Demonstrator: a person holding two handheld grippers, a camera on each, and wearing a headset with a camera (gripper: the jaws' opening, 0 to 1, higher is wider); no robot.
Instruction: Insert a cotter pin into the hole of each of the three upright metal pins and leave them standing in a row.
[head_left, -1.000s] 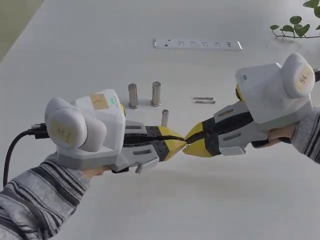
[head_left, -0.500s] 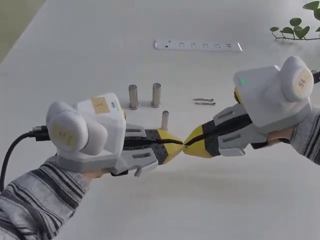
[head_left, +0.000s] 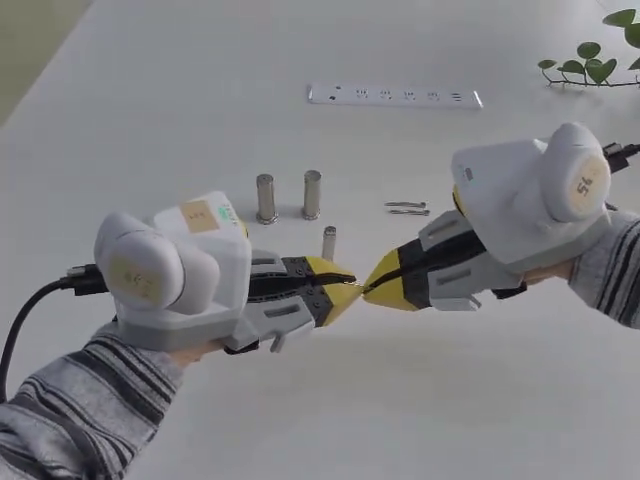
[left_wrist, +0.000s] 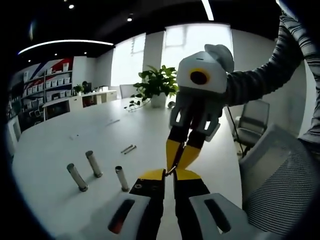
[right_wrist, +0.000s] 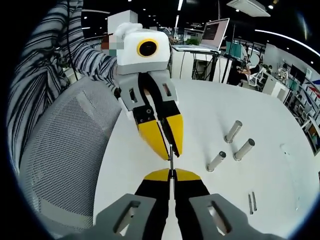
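right gripper view: thin dark cotter pin

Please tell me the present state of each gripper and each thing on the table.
Left gripper: shut on one end of the held cotter pin.
Right gripper: shut on its other end.
Held cotter pin: in the air between both tips.
Metal pins: all three upright, no cotter pin seen in them.
Spare cotter pins: two, lying flat on the table.

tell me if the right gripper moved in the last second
Yes. In the head view the right gripper has slid a little left, narrowing its gap to the nearest metal pin.
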